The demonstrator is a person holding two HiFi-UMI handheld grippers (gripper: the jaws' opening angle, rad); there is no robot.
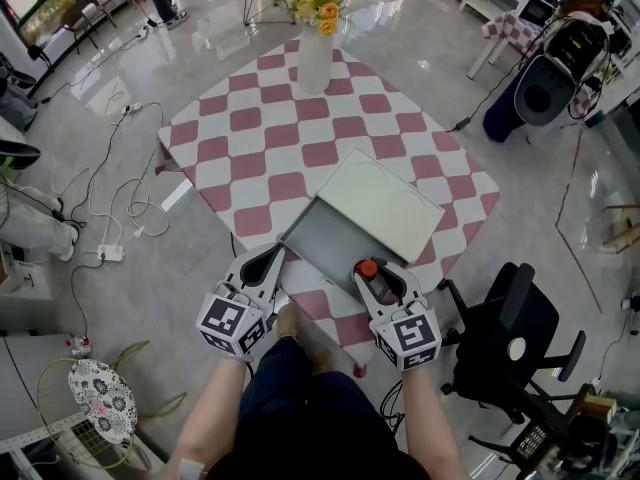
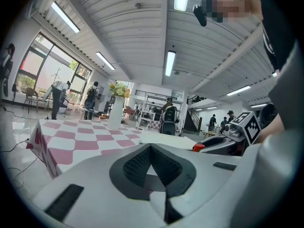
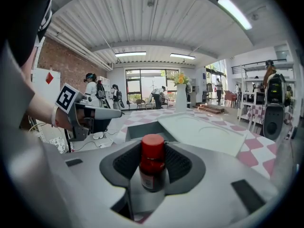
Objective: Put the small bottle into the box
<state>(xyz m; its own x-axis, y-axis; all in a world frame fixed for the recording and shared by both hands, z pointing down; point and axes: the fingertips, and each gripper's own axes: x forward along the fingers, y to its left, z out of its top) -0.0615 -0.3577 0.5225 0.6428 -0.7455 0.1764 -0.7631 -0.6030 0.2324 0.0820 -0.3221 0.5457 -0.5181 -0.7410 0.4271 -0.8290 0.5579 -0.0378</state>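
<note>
Right gripper view, item one: the small bottle (image 3: 152, 164), red cap, dark body, upright. Your right gripper (image 3: 153, 177) has it clamped between the two padded jaws. It is not in the box.

Item two: the box (image 1: 322, 236), a grey open tray. Its pale lid (image 1: 381, 204) is swung back over the far side, so the inside is bare and free to receive. In the head view the bottle's cap sits at the tray's near rim. No view shows whether it is over the rim or just short of it.

Item three: your left gripper (image 1: 271, 255), jaws together with nothing between them. It sits at the tray's near left corner, and contact with the tray cannot be read.

Item four: the table (image 1: 250, 133) under a red-and-white check cloth. A white vase (image 1: 314, 60) of flowers stands at its far side, well apart from the box.

Status, as a judgement:
- Done: the lid is open and the pick-up is made.
- Left for you: carry the bottle forward over the tray floor, lower it, open the right jaws and draw clear.
- The lid may also need closing, though the task does not ask for it.
</note>
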